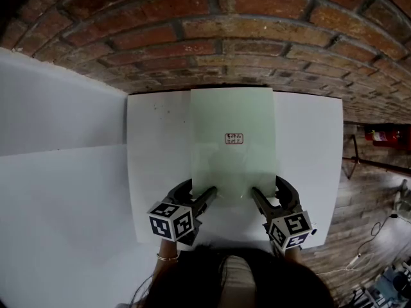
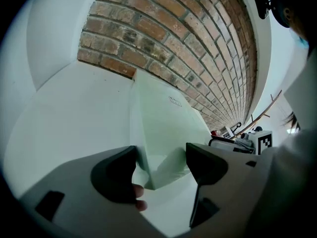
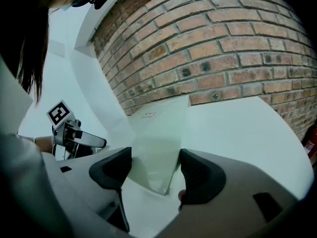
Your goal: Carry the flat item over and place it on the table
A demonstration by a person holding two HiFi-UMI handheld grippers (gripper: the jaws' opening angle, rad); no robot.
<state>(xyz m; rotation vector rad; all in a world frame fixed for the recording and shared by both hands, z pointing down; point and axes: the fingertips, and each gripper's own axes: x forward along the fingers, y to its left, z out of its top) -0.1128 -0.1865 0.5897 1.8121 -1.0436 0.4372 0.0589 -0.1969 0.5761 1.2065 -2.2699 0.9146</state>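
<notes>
A pale green flat sheet [image 1: 225, 117] with a small printed label lies lengthwise on the white table [image 1: 154, 172], its far edge near the brick wall. My left gripper [image 1: 203, 186] stands open at the sheet's near left corner, and my right gripper [image 1: 264, 185] stands open at the near right corner. In the left gripper view the sheet's corner [image 2: 163, 123] reaches in between the wide-apart jaws of the left gripper [image 2: 161, 165]. The right gripper view shows the other corner of the sheet [image 3: 161, 133] between the spread jaws of the right gripper [image 3: 156, 170]. Neither jaw pair presses the sheet.
A brick wall [image 1: 212, 37] runs just behind the table's far edge. White panels [image 1: 58, 172] adjoin the table on the left. To the right is wooden floor with a red fire extinguisher [image 1: 385, 135] and cables [image 1: 376, 236].
</notes>
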